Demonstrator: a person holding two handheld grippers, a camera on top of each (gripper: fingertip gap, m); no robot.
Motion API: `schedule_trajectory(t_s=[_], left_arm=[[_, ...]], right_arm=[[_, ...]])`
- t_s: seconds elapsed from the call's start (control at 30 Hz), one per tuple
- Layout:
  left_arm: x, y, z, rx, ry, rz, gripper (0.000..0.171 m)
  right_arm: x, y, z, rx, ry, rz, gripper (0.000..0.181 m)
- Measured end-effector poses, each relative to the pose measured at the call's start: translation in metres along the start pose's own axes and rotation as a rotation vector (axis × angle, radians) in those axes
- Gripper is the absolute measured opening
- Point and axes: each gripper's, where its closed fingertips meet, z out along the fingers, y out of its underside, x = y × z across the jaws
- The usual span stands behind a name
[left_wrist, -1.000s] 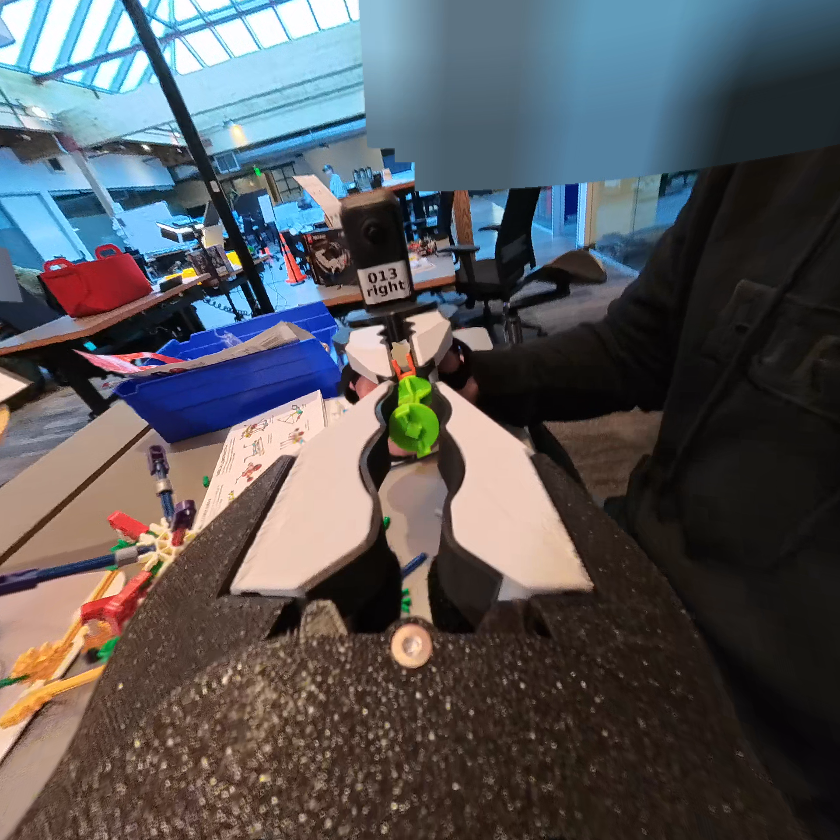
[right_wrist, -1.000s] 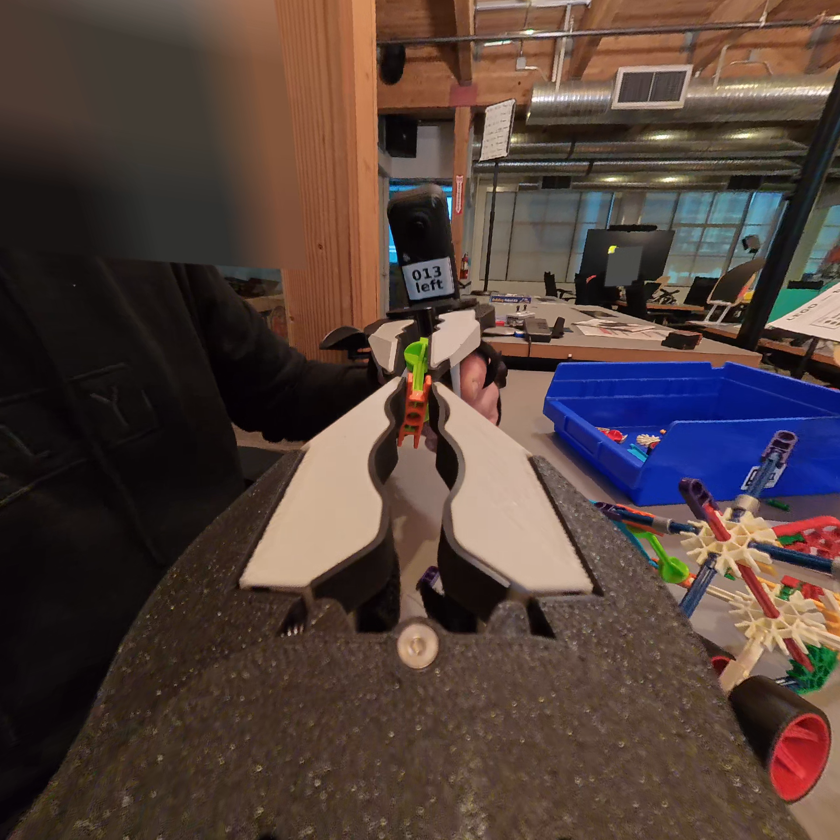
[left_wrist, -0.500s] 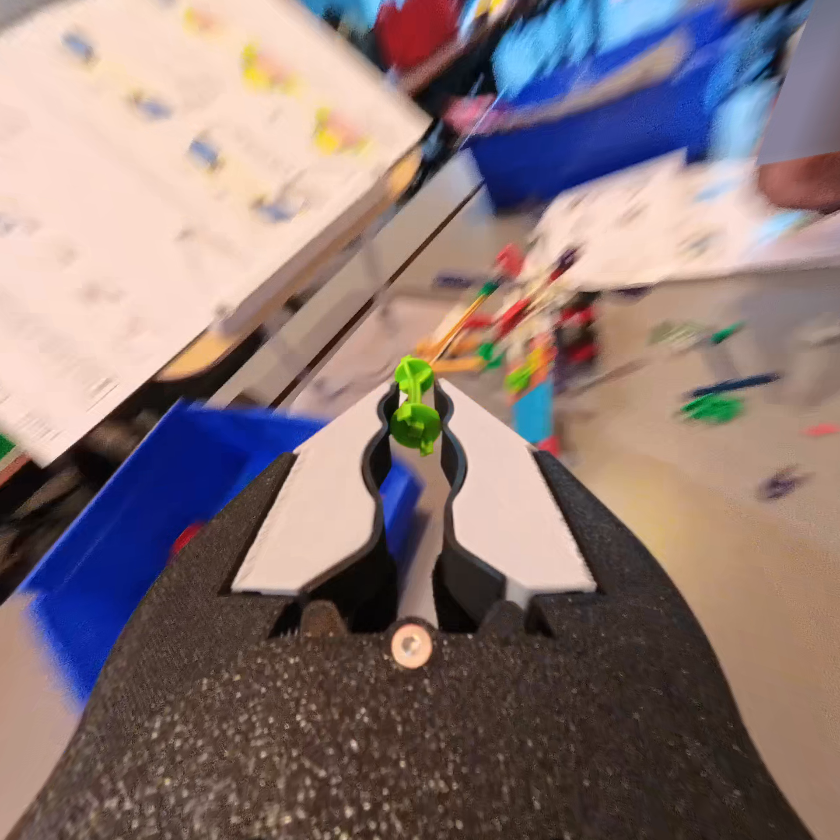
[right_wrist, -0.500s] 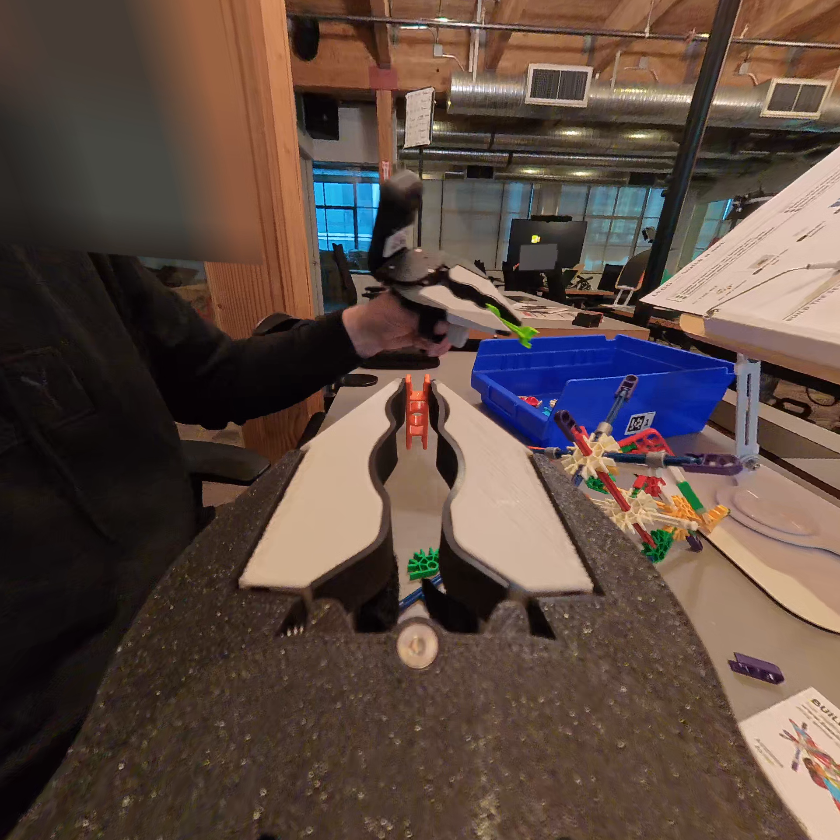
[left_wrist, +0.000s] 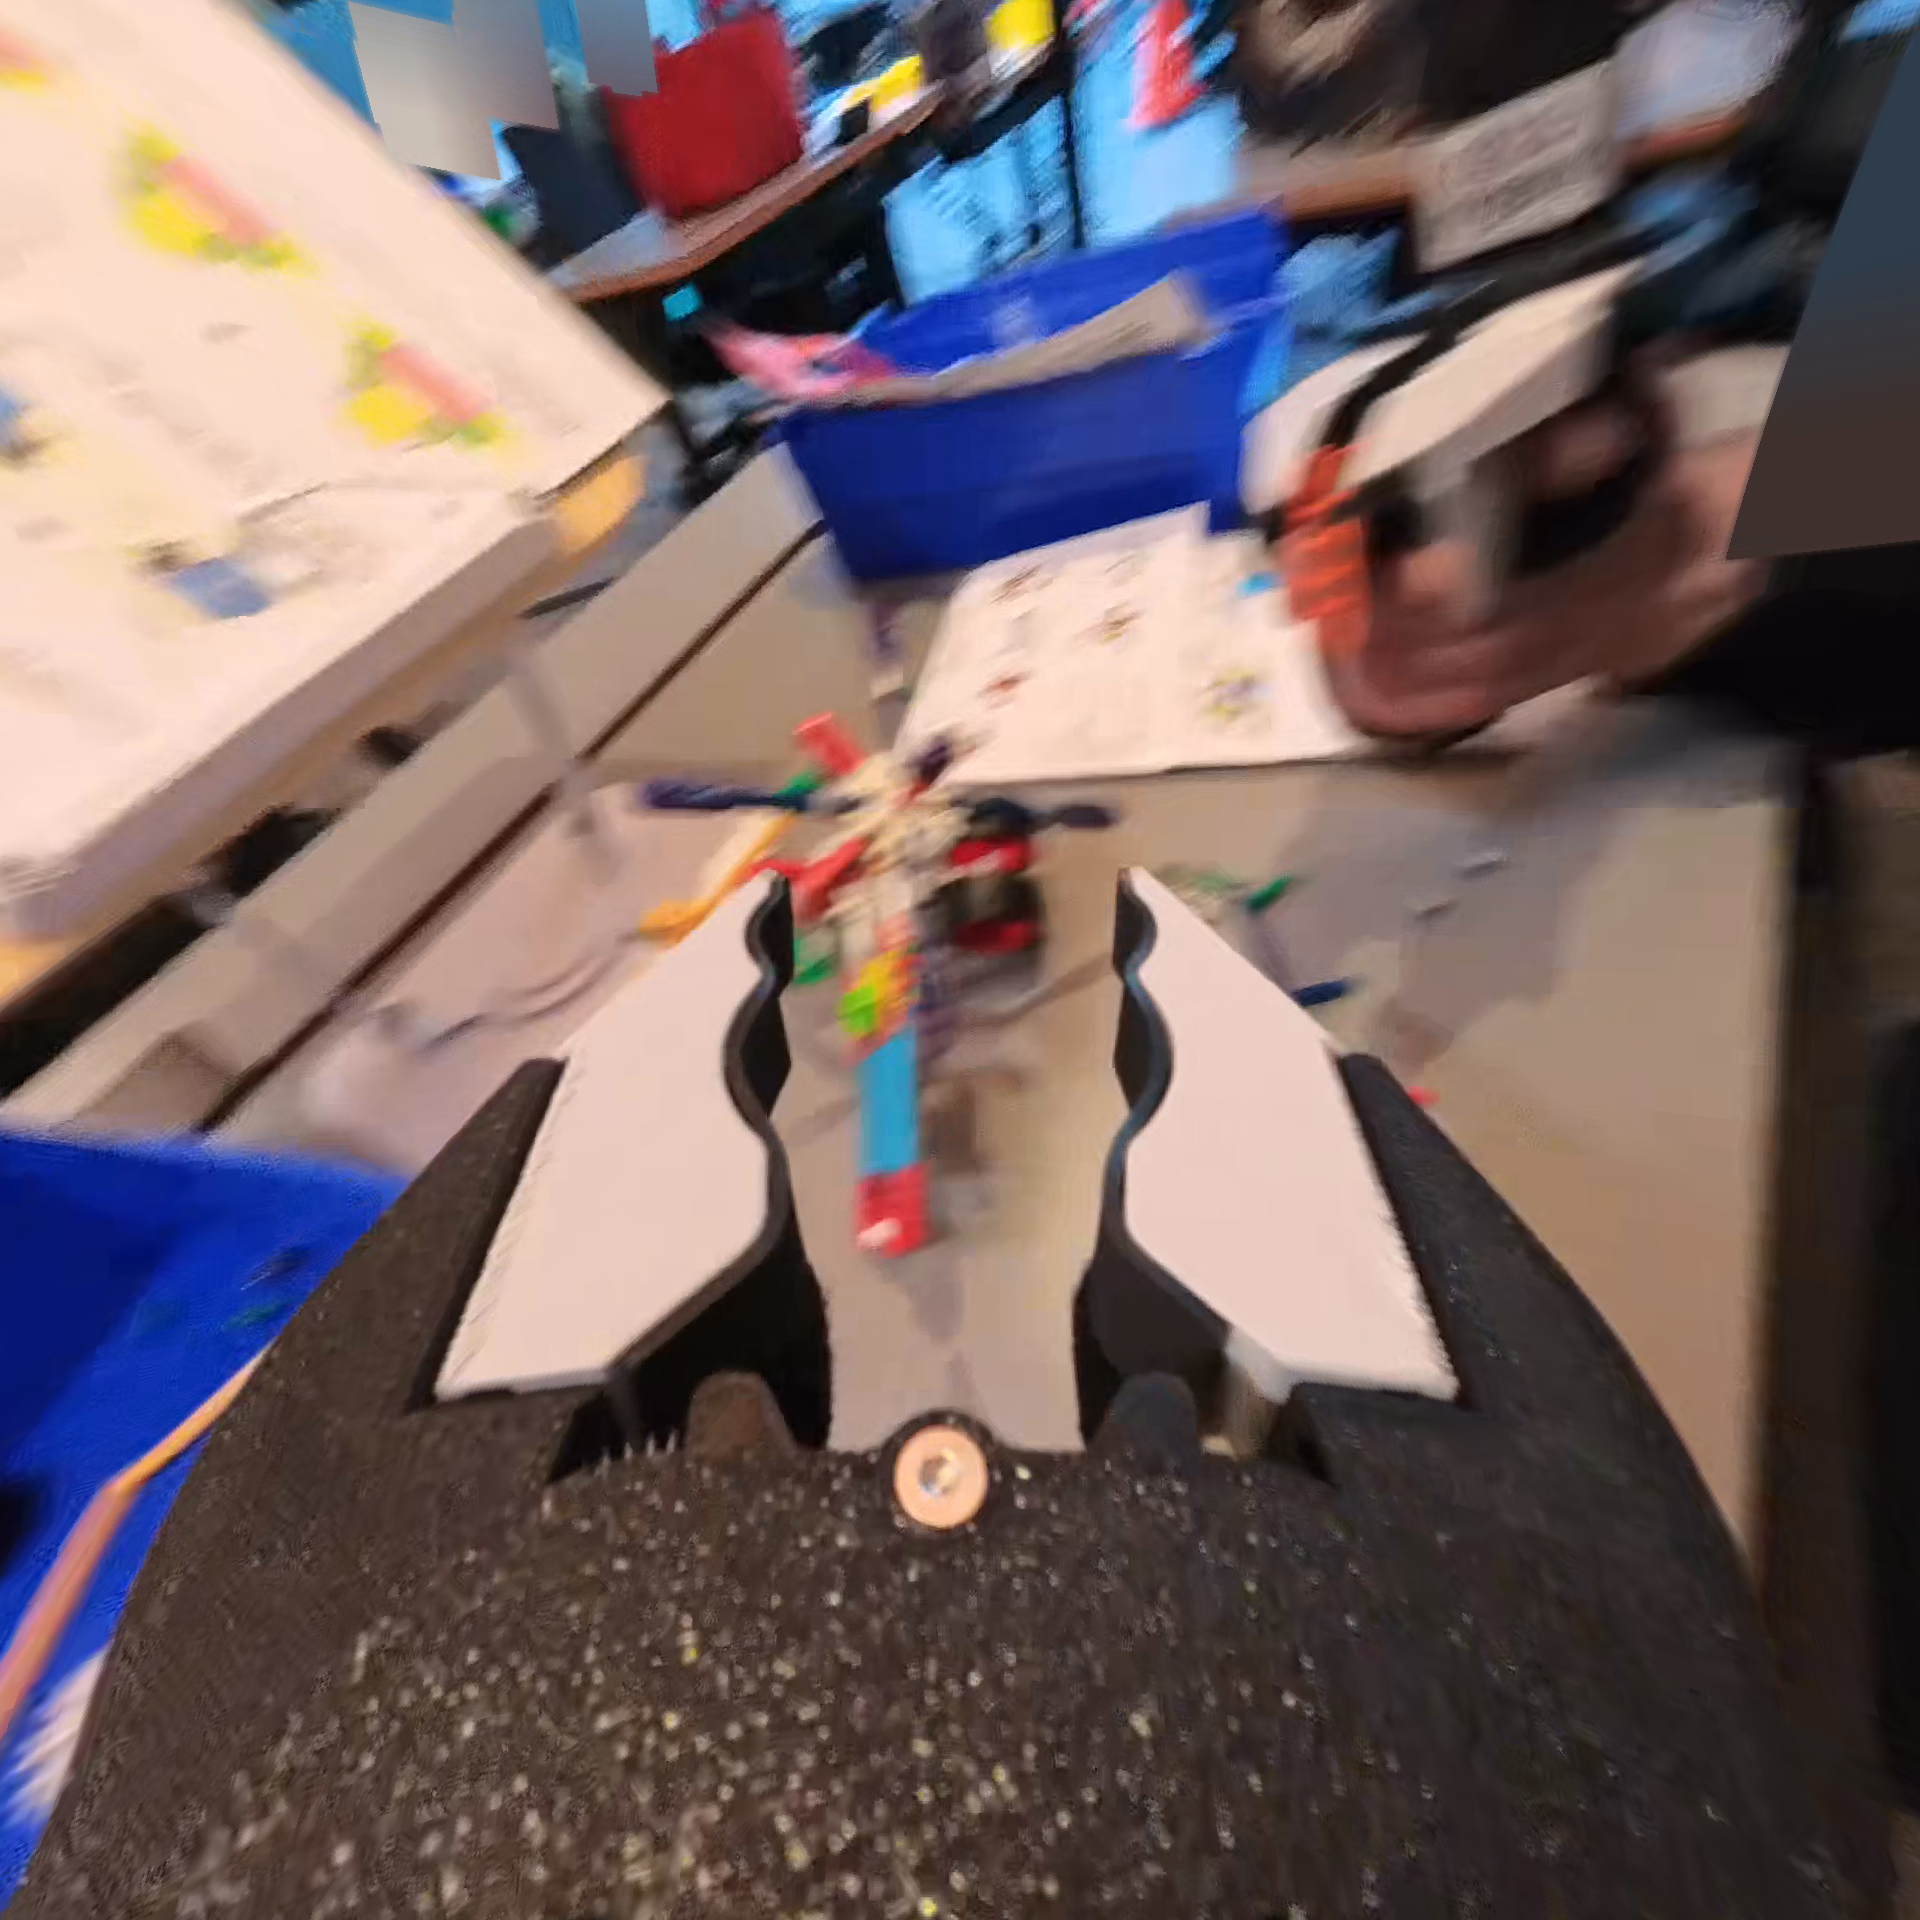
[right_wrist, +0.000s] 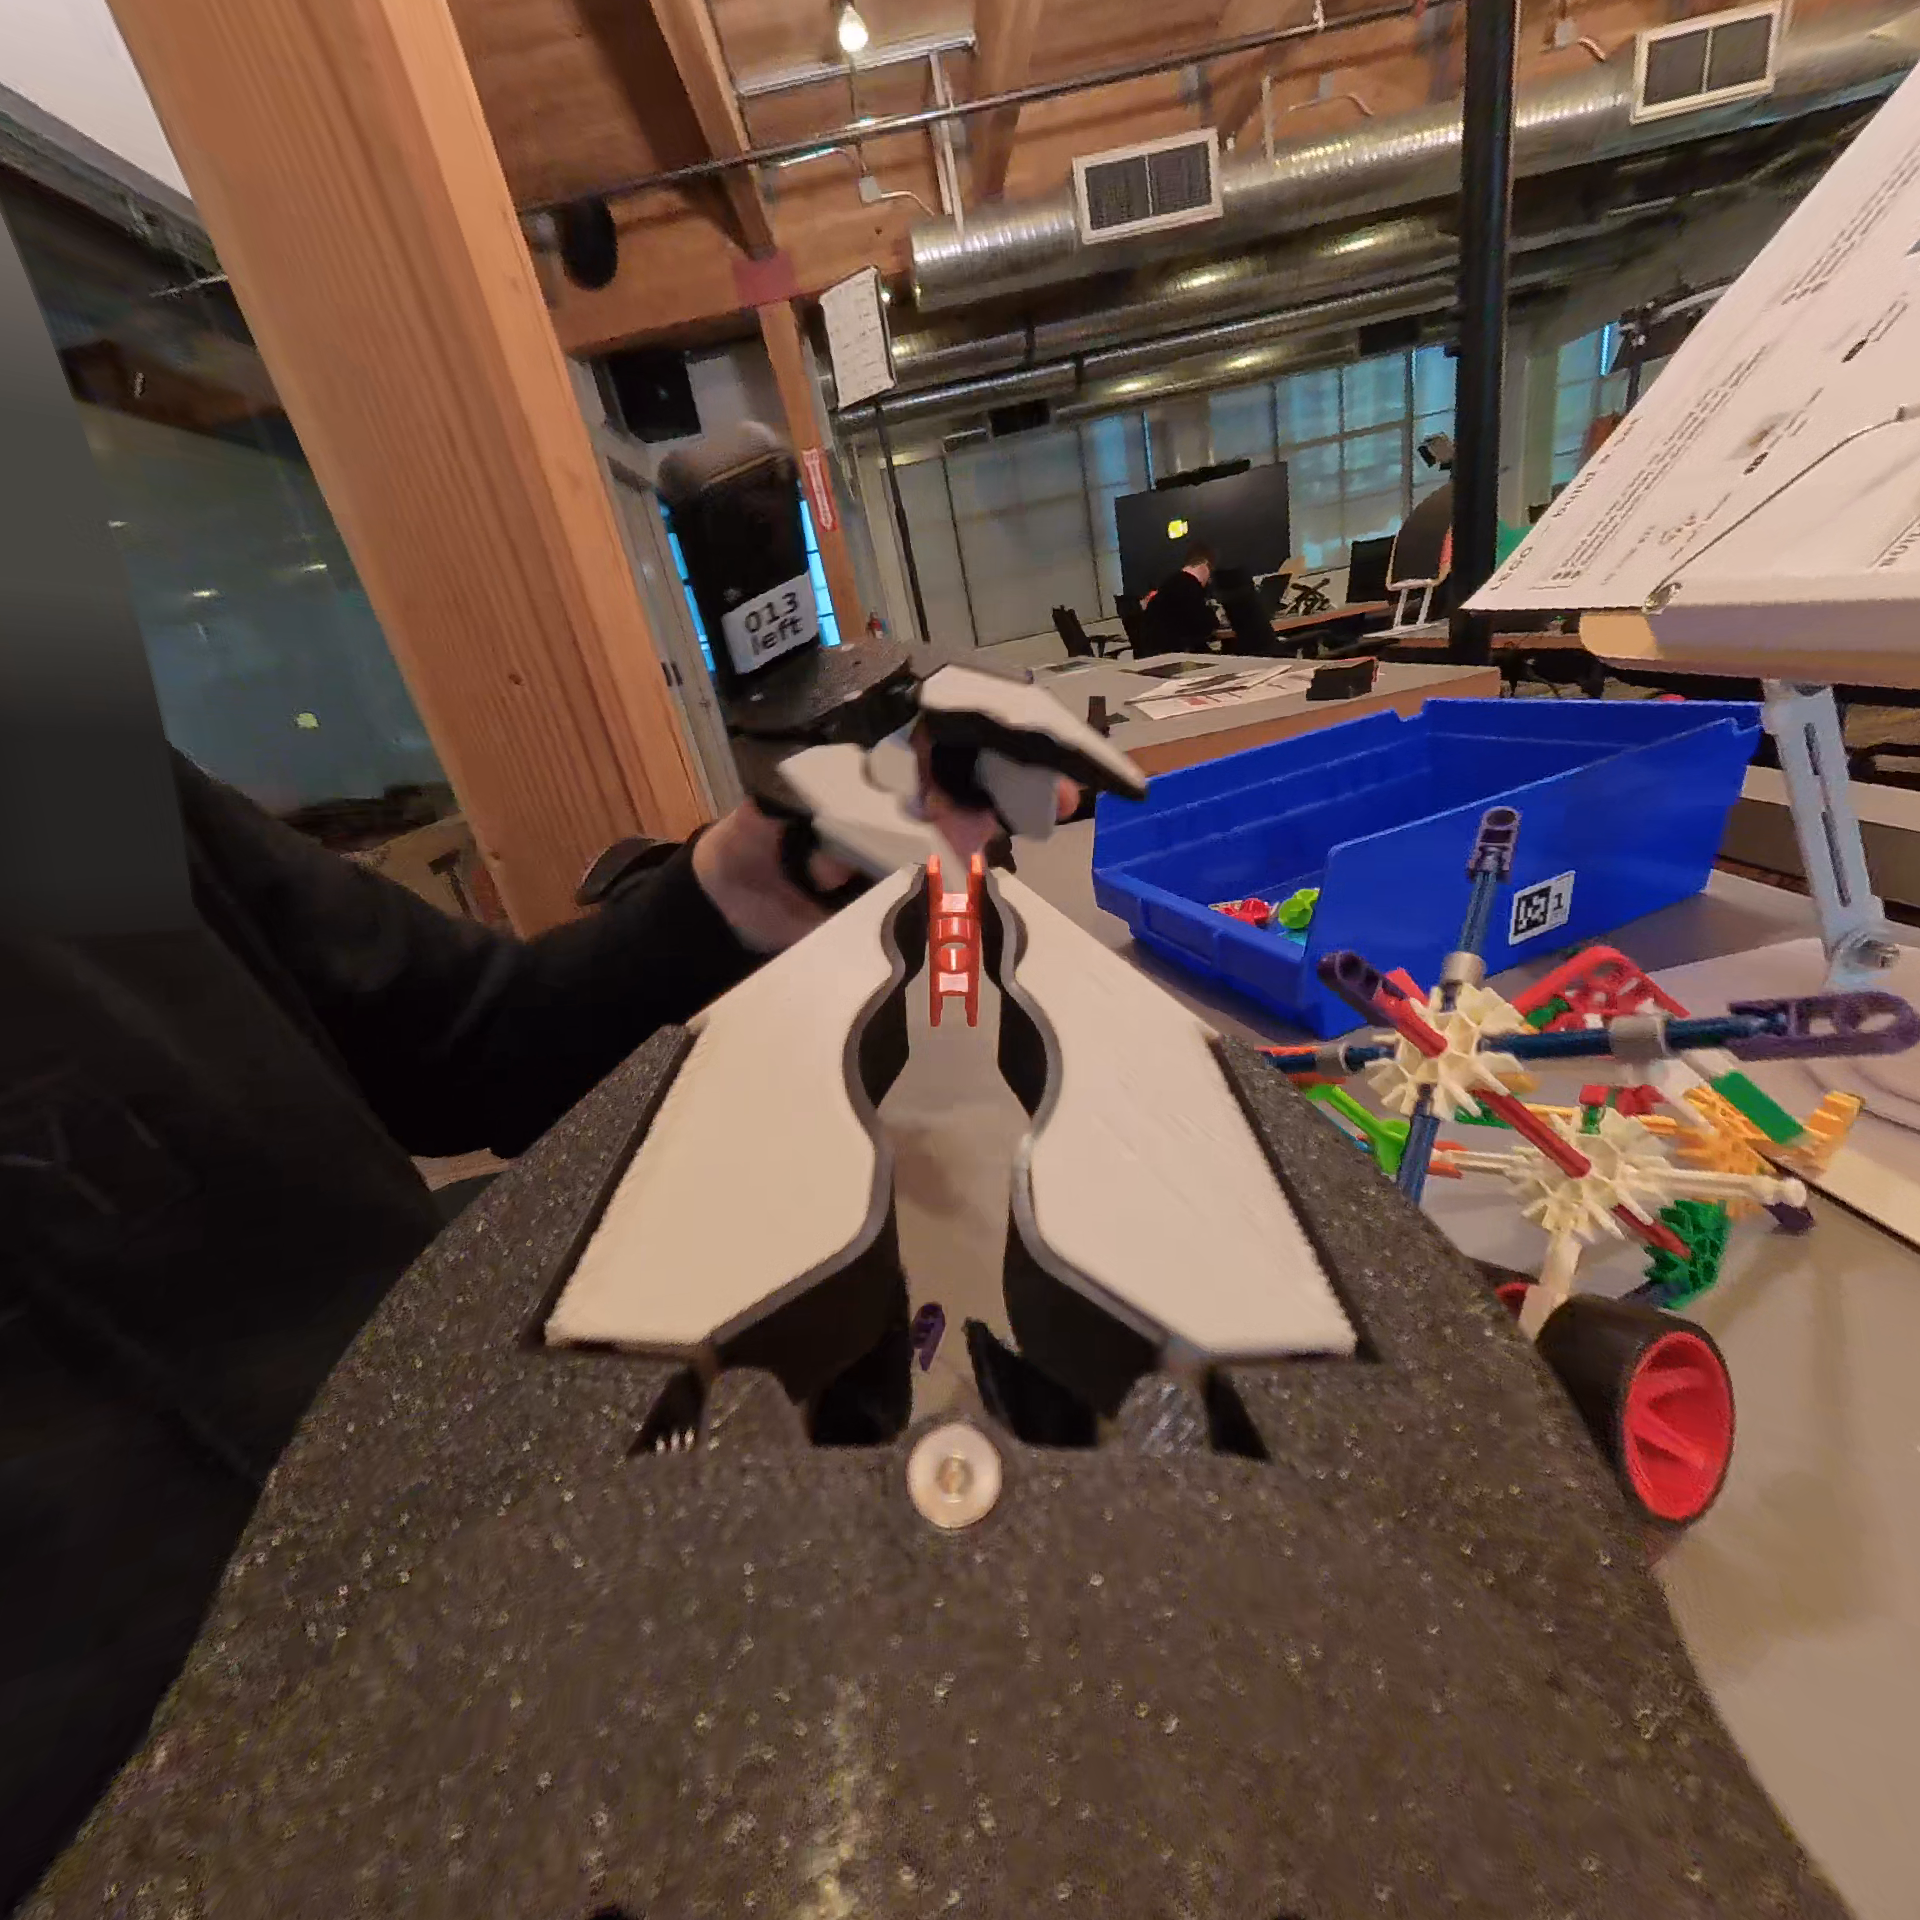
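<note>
My left gripper (left_wrist: 951, 883) is open and empty, its fingers (left_wrist: 665, 1143) wide apart above the table. It points at a toy model (left_wrist: 894, 862) of coloured rods and white connectors; this view is blurred. My right gripper (right_wrist: 951, 883) is shut on a small orange connector (right_wrist: 951, 956) and holds it up in the air. The right gripper (left_wrist: 1320, 499) with the orange connector (left_wrist: 1325, 551) also shows at the upper right of the left wrist view. In the right wrist view the left gripper (right_wrist: 997, 779) hovers just behind the orange connector.
A blue bin (right_wrist: 1403, 831) with a few loose pieces stands behind the model (right_wrist: 1507, 1091), which has a black and red wheel (right_wrist: 1652, 1403). A slanted instruction board (right_wrist: 1766, 468) on a stand is at the right. A printed sheet (left_wrist: 1122, 644) lies on the table (left_wrist: 1507, 987). Another blue bin (left_wrist: 125, 1299) is at lower left. My hands' fingertips stand some 10 cm from each other.
My left gripper swung away from the right one toward the model, then opened; the green piece is no longer between its jaws. The right gripper still holds the orange connector.
</note>
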Motion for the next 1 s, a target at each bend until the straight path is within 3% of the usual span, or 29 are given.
schedule_trajectory(t_s=[0.17, 0.23, 0.3, 0.4, 0.47, 0.6, 0.7, 0.77, 0.83, 0.93, 1.0], left_arm=[[0.072, -0.027, 0.019, 0.102, 0.196, -0.063, 0.057], [0.090, -0.030, 0.027, 0.126, 0.262, -0.096, 0.047], [0.095, -0.032, 0.033, 0.171, 0.271, -0.132, 0.014], [0.098, -0.037, 0.026, 0.250, 0.310, -0.196, 0.008], [0.092, -0.029, 0.024, 0.210, 0.273, -0.175, 0.007], [0.020, -0.004, -0.004, 0.067, 0.026, -0.085, 0.007], [-0.078, 0.050, -0.037, -0.193, -0.238, -0.043, 0.007], [-0.131, 0.080, -0.058, -0.290, -0.331, -0.114, 0.009], [-0.171, 0.109, -0.075, -0.391, -0.418, -0.155, 0.050], [-0.191, 0.119, -0.090, -0.461, -0.519, -0.084, 0.082], [-0.176, 0.100, -0.090, -0.426, -0.514, -0.002, 0.088]], right_arm=[[-0.014, 0.000, 0.014, 0.014, -0.034, -0.002, 0.008], [-0.021, 0.001, 0.018, 0.024, -0.053, -0.010, 0.008], [-0.028, 0.006, 0.022, -0.002, -0.073, -0.022, 0.007], [-0.036, 0.006, 0.024, -0.011, -0.091, -0.042, 0.008], [-0.031, 0.010, 0.024, -0.040, -0.046, -0.092, 0.010], [-0.015, 0.006, 0.006, -0.073, 0.018, -0.113, 0.027], [-0.002, 0.016, -0.012, -0.185, 0.112, -0.170, 0.027], [0.006, 0.026, -0.025, -0.269, 0.182, -0.197, 0.027], [0.009, 0.036, -0.037, -0.342, 0.227, -0.187, 0.030], [0.013, 0.055, -0.062, -0.474, 0.311, -0.186, 0.034], [0.013, 0.068, -0.079, -0.553, 0.351, -0.171, 0.034]])
